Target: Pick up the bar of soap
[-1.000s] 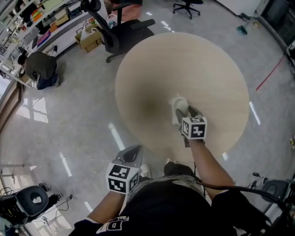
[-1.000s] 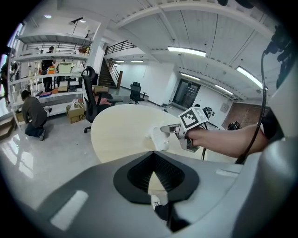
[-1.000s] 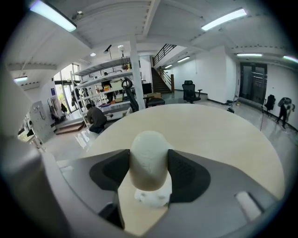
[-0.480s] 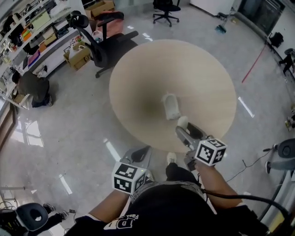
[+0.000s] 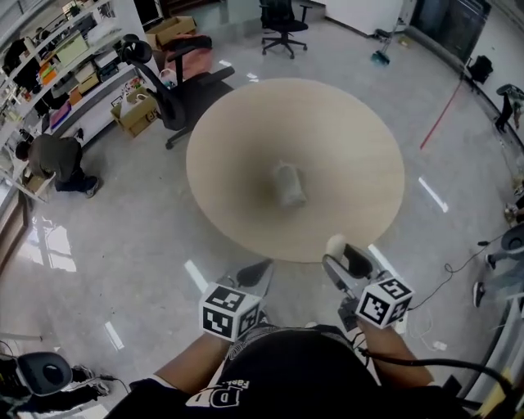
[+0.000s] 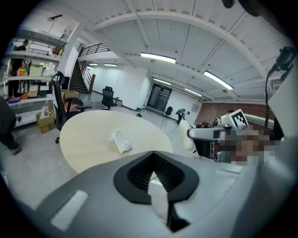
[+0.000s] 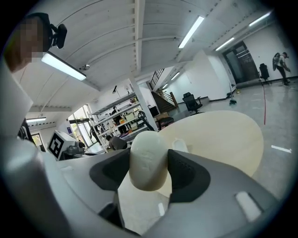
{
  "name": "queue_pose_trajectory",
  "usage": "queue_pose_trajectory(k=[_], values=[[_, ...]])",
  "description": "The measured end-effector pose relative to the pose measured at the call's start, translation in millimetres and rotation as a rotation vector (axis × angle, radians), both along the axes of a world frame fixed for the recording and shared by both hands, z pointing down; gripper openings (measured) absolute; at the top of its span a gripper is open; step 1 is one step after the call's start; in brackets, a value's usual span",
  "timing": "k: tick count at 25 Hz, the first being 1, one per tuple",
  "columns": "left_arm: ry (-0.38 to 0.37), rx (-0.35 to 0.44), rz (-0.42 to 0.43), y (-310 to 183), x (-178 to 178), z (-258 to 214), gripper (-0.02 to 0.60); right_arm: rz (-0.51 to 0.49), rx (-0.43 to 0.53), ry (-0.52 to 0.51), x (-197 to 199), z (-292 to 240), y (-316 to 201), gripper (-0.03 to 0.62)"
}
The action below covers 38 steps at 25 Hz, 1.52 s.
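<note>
The bar of soap [image 7: 148, 160] is a white oval, pinched upright between the black pads of my right gripper [image 7: 149, 174]. In the head view this gripper [image 5: 344, 255] holds the soap [image 5: 336, 245] in the air just off the near edge of the round wooden table [image 5: 344, 131]. A white soap dish [image 5: 288, 183] lies on the table's middle, also seen in the left gripper view [image 6: 121, 141]. My left gripper [image 5: 254, 273] hangs low beside the person's body, jaws together with nothing between them [image 6: 153, 158]. The left gripper view also catches the soap [image 6: 187, 138] at the right.
A black office chair [image 5: 176, 78] stands at the table's far left, another [image 5: 282, 16] further back. Shelves and cardboard boxes [image 5: 135, 110] line the left wall, where a person [image 5: 51, 155] crouches. Cables [image 5: 458, 266] trail on the floor at the right.
My right gripper has come back from the soap dish on the table to beyond the near edge, carrying the soap. The left gripper has risen a little.
</note>
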<state>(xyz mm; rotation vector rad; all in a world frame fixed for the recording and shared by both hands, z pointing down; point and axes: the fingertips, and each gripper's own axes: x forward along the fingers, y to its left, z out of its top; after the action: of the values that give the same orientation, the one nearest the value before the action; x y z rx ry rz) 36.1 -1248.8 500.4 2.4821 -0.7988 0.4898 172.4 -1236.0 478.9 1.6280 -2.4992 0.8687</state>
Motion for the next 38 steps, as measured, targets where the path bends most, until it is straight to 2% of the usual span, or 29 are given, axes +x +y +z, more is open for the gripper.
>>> queue_pose_trajectory(k=[5, 14, 21, 38], values=[[0.005, -0.015, -0.092, 31.9, 19.2, 7.0, 0.008, -0.069, 0.017, 0.026, 21.7, -0.9, 32.0, 0.262], [-0.02, -0.001, -0.199, 85.7, 45.2, 6.2, 0.008, -0.184, 0.027, 0.018, 42.6, -5.6, 84.0, 0.262], [-0.035, 0.018, -0.236, 112.1, 56.3, 8.3, 0.008, -0.231, 0.024, 0.022, 50.7, 8.0, 117.0, 0.262], [-0.044, 0.039, -0.233, 129.5, 59.3, 0.1, 0.008, -0.241, 0.034, 0.015, 52.1, 2.7, 130.0, 0.262]])
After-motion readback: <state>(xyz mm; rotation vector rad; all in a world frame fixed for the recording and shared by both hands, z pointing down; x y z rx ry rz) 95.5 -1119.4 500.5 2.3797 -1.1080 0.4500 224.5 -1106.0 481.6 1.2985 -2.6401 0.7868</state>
